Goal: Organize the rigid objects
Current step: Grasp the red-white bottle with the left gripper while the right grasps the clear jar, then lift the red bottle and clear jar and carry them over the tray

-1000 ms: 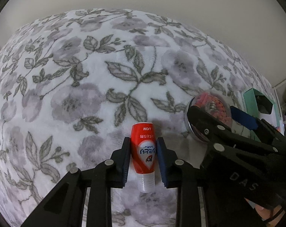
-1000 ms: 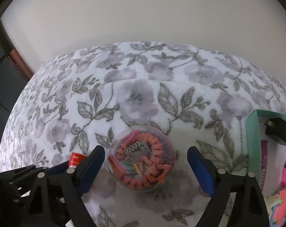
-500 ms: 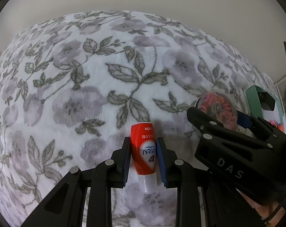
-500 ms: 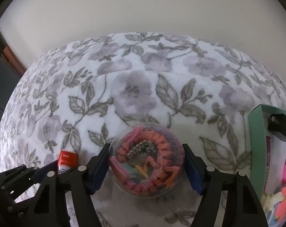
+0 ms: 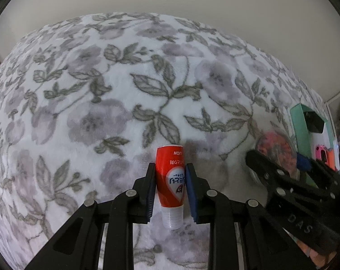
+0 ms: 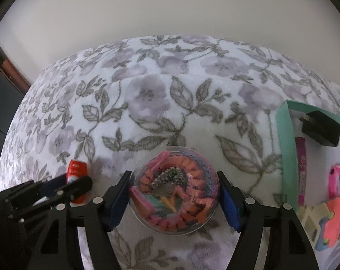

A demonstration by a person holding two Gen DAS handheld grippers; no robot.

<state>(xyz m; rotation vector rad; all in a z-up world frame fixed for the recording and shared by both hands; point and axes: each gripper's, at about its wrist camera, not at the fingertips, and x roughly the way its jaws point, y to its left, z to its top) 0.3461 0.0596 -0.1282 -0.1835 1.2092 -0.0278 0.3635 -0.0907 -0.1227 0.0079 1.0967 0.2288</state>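
Red and white, the small tube (image 5: 170,183) lies on the flowered blanket (image 5: 116,103), pinched by the left gripper (image 5: 169,192). The right gripper (image 6: 174,196) seems to press the clear round box (image 6: 176,189) beside the green tray (image 6: 286,139).

Since a second ago my right gripper (image 6: 173,199) has drawn its fingers (image 6: 119,199) in from a wide spread until they press both sides of the clear round box (image 6: 176,189) of hair clips, while my left gripper (image 5: 170,191) has tightened slightly on the red tube (image 5: 170,177).
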